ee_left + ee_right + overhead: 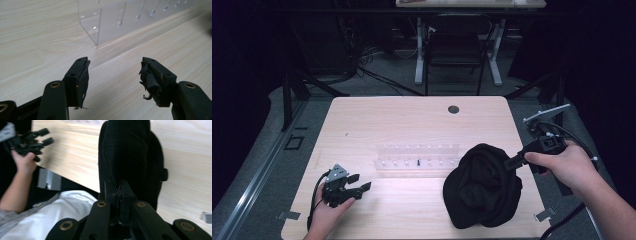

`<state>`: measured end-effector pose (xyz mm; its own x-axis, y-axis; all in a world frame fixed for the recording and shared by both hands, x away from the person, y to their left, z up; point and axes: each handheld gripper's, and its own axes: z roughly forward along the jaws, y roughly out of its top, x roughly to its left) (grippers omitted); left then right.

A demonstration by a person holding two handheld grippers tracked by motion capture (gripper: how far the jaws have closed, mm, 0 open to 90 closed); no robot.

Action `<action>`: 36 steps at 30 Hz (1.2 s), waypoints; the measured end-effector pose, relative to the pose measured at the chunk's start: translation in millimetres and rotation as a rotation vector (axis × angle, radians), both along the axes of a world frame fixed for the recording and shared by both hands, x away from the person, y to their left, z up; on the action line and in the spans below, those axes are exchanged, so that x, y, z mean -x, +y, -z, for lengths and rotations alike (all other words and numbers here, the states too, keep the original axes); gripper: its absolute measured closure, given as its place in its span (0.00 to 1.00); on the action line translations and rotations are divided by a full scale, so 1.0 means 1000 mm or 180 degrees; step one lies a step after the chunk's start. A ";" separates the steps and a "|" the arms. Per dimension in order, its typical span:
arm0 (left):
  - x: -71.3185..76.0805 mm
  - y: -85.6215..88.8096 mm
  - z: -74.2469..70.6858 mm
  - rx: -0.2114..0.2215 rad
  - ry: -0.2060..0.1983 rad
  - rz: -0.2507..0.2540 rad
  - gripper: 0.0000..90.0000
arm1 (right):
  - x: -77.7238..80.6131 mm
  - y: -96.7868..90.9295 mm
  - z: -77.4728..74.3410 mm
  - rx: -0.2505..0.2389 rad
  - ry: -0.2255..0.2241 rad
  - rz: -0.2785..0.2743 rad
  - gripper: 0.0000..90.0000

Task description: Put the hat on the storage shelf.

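The black garment (482, 187) sits bunched at the right near part of the table (412, 115), its right edge pinched in the right gripper (512, 161) (jaws clamped together on the fabric). A clear plastic rack (417, 159) lies just beside it. The left gripper (359, 186) rests near the left edge, jaws apart and empty.

The high view looks forward and down from above the near edge of the bench (412, 115), taking in all of it. The left gripper view sits low and close, facing along the wood toward the clear rack (120, 20), also seen from above (417, 160). The right gripper view looks across the bench at the black cap (127, 152), pressed near.
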<state>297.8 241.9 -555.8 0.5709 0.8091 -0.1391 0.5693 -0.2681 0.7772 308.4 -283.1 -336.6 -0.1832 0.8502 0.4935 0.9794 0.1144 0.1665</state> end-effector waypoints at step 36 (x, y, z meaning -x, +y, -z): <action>0.000 0.000 0.000 -0.0006 -0.0006 -0.0011 0.44 | 0.006 -0.003 -0.010 -0.1465 -0.0036 -0.0025 0.98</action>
